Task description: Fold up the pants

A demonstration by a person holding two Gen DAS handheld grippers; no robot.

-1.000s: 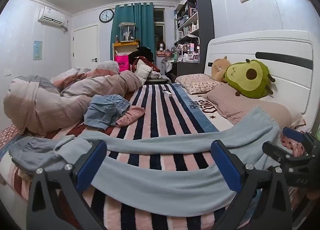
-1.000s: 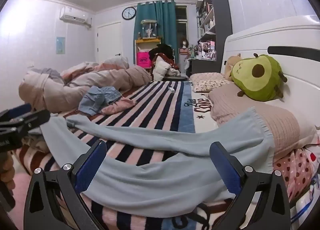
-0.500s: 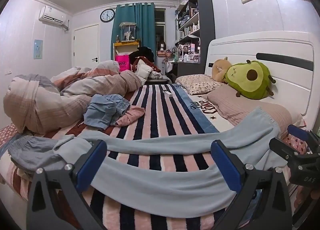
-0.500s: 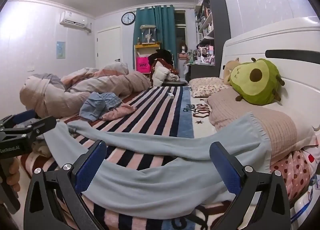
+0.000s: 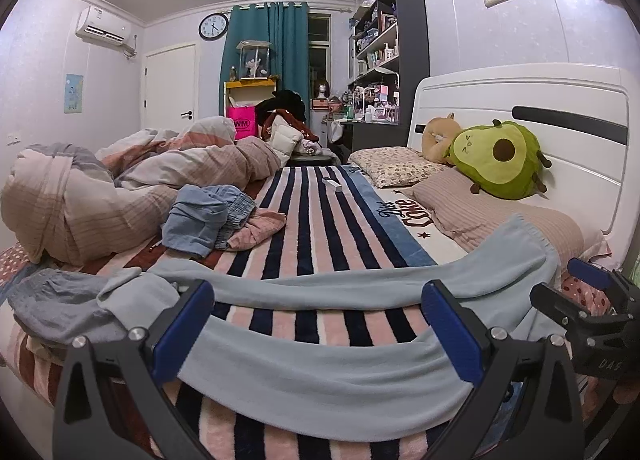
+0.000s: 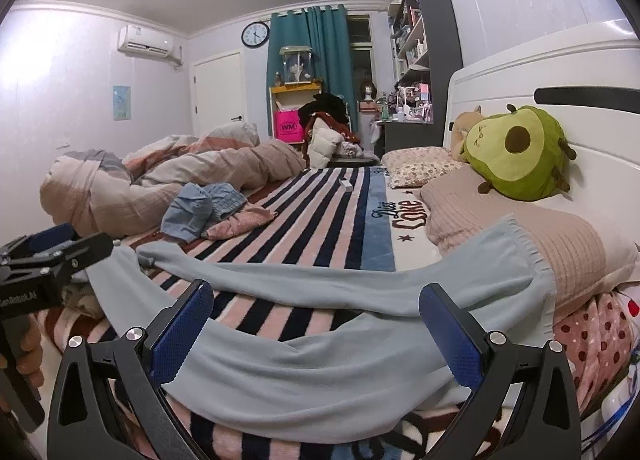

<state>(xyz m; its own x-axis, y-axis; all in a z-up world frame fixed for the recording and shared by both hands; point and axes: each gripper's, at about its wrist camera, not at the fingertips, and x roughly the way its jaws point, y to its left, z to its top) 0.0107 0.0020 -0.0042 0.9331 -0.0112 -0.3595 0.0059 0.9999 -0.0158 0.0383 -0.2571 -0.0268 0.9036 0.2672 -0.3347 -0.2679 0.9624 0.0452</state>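
While both hand-held grippers, left [image 5: 316, 334] and right [image 6: 316, 332], gape wide and hold nothing, the light-blue pants [image 5: 320, 364] lie stretched across the striped bed [image 5: 320, 220], waistband on the pillow [image 5: 500, 216].

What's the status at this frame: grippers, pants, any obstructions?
Left gripper open, right gripper open, neither gripping. Light blue pants spread across striped blanket, waistband on beige pillow. Blue and pink clothes pile behind, clear of pants.
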